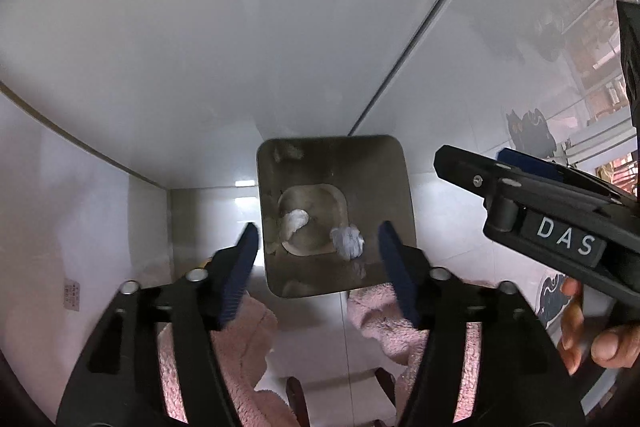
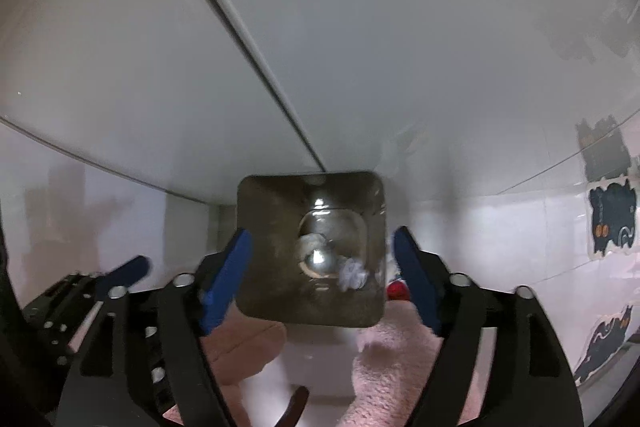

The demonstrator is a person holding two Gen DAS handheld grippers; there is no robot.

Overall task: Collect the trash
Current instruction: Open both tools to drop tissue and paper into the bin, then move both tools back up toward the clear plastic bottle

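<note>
A square metal trash bin (image 1: 384,179) stands on the floor, seen from straight above. Inside lie a white crumpled wad (image 1: 295,223) and a bluish-white paper wad (image 1: 347,242). My left gripper (image 1: 318,233) hangs open over the bin's mouth with nothing between its blue pads. The right wrist view shows the same bin (image 2: 272,211) with the bluish wad (image 2: 352,273) inside it. My right gripper (image 2: 322,237) is open and empty above it. The right gripper's fingers (image 1: 472,171) reach in from the right of the left wrist view, held by a hand (image 1: 580,327).
White panels (image 1: 200,47) rise behind the bin. Pink fluffy fabric (image 1: 384,319) lies on the white tiles on both sides below the bin. A small red and white item (image 2: 396,291) sits by the bin's right side. Cat stickers (image 2: 612,223) mark the floor at the right.
</note>
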